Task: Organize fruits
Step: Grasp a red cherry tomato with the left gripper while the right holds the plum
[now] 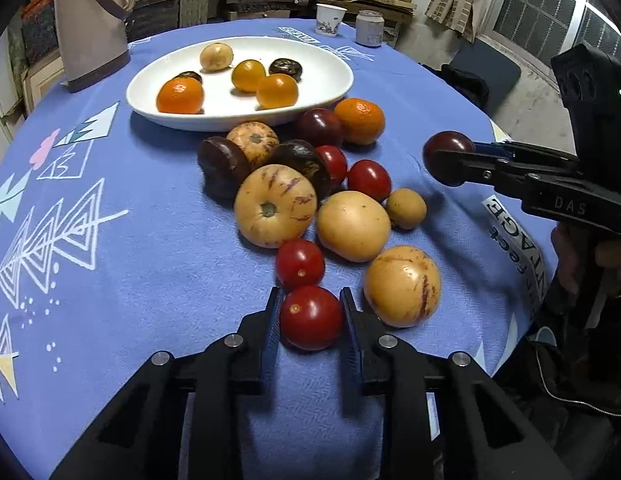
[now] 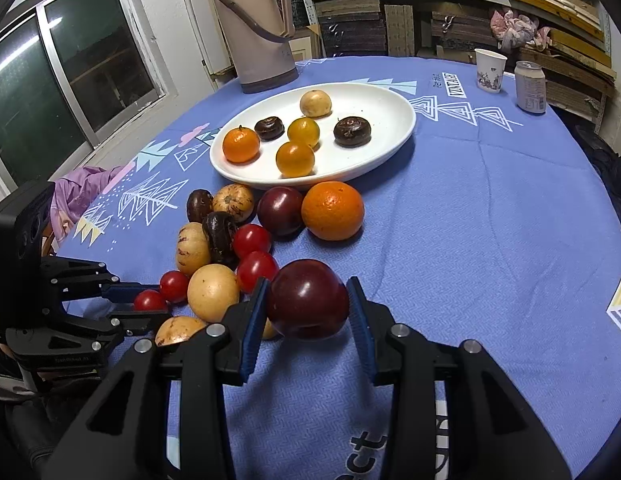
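My left gripper [image 1: 310, 292] is shut on a red tomato [image 1: 310, 317] that rests on the blue tablecloth [image 1: 150, 260], at the near end of a loose pile of fruit. The pile holds more tomatoes, striped yellow melons [image 1: 274, 206], dark fruits and an orange [image 1: 359, 120]. My right gripper [image 2: 308, 282] is shut on a dark red plum [image 2: 307, 299]; the left wrist view shows that plum [image 1: 448, 152] held above the cloth, right of the pile. Beyond the pile, a white plate [image 1: 338, 80] carries several small oranges, dark fruits and one pale fruit.
A beige thermos jug [image 1: 90, 28] stands behind the plate at the far left. A paper cup [image 1: 330, 18] and a can [image 1: 369, 28] sit at the table's far edge. The round table drops off at right [image 1: 522, 320]. Purple cloth [image 2: 82, 188] lies beyond the left edge.
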The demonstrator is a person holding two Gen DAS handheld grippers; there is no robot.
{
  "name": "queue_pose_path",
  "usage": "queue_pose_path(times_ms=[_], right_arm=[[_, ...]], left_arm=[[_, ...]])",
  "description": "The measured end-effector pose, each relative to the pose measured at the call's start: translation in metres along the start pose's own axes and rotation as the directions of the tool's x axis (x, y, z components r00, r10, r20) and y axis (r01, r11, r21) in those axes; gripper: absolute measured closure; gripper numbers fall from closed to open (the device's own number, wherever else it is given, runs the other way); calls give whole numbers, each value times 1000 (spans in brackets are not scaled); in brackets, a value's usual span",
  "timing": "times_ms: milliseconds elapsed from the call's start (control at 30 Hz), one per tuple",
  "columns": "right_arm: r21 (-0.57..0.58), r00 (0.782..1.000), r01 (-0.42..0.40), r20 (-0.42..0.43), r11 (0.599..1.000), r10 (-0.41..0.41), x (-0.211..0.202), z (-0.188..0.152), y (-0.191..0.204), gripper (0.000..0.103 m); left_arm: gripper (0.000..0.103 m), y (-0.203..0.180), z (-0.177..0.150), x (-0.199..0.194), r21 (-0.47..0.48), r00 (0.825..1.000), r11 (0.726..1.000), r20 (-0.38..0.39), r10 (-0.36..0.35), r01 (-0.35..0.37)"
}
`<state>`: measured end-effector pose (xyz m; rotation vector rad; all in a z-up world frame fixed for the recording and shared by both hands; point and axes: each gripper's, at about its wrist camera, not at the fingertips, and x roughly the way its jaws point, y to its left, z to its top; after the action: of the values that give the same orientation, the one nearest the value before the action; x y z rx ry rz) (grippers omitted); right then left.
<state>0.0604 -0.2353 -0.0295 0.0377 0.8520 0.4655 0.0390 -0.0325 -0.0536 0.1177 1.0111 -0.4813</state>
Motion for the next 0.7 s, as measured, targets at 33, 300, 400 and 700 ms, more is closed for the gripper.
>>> queue_pose_path(times_ms=[33, 300, 400, 700], right_arm=[[-1, 1000, 2, -2, 1000, -2, 0, 0, 0, 65], [-7, 1000, 4, -5, 1000, -4, 0, 0, 2, 65], [-13, 1000, 3, 7, 1000, -3, -5, 3, 3, 65], [-14, 1000, 5, 25, 1000, -5, -10, 7, 3, 65]], left_arm=[[74, 1, 0, -1, -4, 1000, 1000, 1, 5, -5], [74, 13, 2, -16, -27, 998, 999, 50, 29, -28], [74, 17, 6, -23, -24, 996, 999, 70, 47, -45], [74, 33, 16, -33, -58, 991, 995, 101, 82, -76]])
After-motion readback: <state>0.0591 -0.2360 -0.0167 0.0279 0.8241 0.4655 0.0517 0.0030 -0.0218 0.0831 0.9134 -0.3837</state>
